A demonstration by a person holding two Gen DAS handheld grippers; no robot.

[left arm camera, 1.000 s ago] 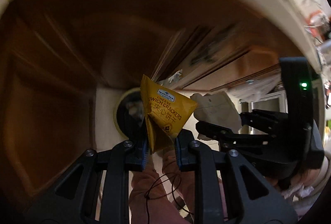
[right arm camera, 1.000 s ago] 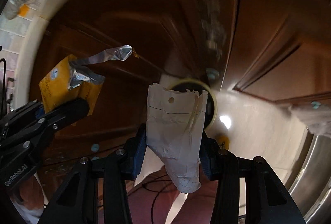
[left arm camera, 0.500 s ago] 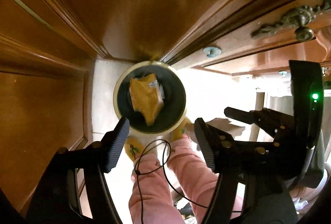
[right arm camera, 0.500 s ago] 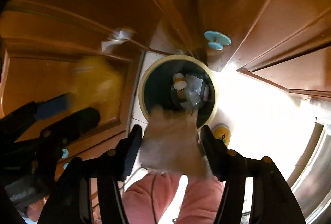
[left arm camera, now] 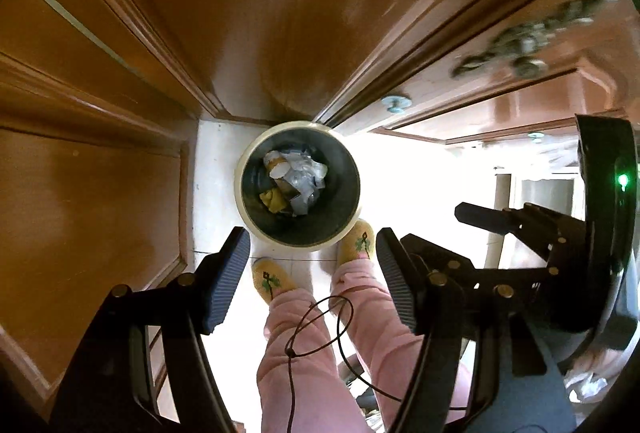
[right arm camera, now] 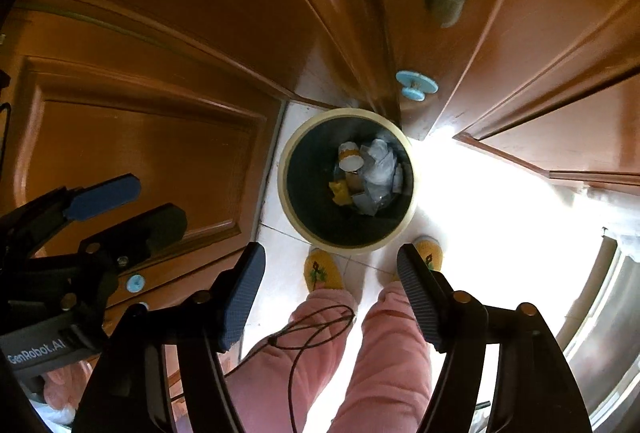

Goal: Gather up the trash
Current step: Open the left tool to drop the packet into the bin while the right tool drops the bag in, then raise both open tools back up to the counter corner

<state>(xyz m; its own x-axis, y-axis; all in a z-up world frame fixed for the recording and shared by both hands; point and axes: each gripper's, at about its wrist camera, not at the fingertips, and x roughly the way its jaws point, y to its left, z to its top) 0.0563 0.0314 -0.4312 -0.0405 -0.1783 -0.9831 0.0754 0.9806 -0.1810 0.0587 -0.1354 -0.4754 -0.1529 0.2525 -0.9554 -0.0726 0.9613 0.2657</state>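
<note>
Wooden cabinet doors [left arm camera: 100, 193] wall in the corner on the left and back, panels running straight down to the white tile floor [left arm camera: 216, 169]. More brown panelled doors [right arm camera: 560, 73] close off the right side, so the only open floor is the bright strip running right, toward the person.

Trash bin [left arm camera: 298, 189], round with a cream rim and dark inside, sits on the floor tight in that corner, back rim just beside the cabinet base. Mouth is fully open from above, nothing across it.

Both grippers hang above the bin, pointing down. Left gripper [left arm camera: 312, 273]: fingers spread wide, nothing between them. Right gripper [right arm camera: 331, 287]: same, released and empty. The two sit side by side, near but not touching; each shows at the edge of the other's view.

Person's legs in pink trousers [right arm camera: 380, 353] stand at the near rim, yellow slippers [right arm camera: 322, 269] just beside the bin wall.

Trash [right arm camera: 366, 177] lies at the bin bottom: crumpled whitish plastic or paper, a small cylinder with a white end, a yellow scrap at the near-left edge of the pile.

Thin black cable [left arm camera: 320, 325] loops over the knees, below both grippers.

Small blue door bumper [right arm camera: 416, 86] sticks out just behind the bin rim.
</note>
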